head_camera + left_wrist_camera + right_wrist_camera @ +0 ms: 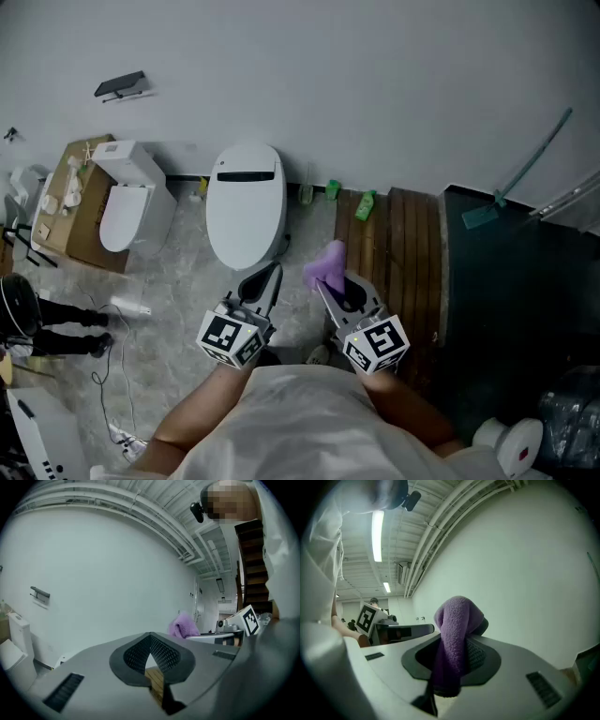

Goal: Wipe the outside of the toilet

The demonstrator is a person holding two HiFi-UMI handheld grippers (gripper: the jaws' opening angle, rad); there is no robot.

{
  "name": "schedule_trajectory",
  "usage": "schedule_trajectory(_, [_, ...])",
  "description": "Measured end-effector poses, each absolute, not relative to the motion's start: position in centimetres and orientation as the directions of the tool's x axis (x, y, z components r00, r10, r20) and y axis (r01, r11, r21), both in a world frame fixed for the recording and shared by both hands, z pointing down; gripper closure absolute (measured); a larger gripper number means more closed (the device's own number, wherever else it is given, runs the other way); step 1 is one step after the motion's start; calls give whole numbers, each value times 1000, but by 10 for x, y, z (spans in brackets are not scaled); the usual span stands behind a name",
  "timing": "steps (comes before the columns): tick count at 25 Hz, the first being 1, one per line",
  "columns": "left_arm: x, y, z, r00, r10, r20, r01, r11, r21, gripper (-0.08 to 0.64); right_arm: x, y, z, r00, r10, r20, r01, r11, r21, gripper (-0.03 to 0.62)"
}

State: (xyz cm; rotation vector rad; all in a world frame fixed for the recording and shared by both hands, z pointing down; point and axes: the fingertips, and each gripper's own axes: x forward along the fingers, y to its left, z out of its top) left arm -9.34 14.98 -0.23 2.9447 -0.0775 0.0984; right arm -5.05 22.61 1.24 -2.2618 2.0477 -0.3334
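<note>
The right claw (333, 286) clenches a purple cloth (326, 264); the left claw (267, 277) is closed, empty; toilet (246, 202) just above them, mid-frame

Head view: dim, flat diffuse light, cool cast, low contrast. The white wall (375, 75) at 12 o'clock is the brightest zone; there's heavy falloff to near-black at 3–5 o'clock. The toilet (246, 202) lid is bright but not clipped. Shadows are soft only. Detail is slightly soft throughout.

Left gripper view: fisheye with black vignette in the corners, and the ceiling pipes (140, 508) bow at 12 o'clock. The wall is evenly lit. The left tool (150, 651) housing near the lens is blurred.

Right gripper view: same fisheye and vignette. The ceiling strip light (377, 529) at 10 o'clock is blown out, with glare bleeding around it. The purple cloth (457, 616) in the right tool (457, 660) is sharp, with its lower part in shadow.
</note>
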Motion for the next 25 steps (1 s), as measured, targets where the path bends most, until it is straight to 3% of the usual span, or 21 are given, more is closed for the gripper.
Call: schedule_trajectory(25, [-82, 153, 4, 990, -120, 77, -132, -975, 177, 554, -41, 239, 15, 18, -994, 111, -986, -36, -161, 486])
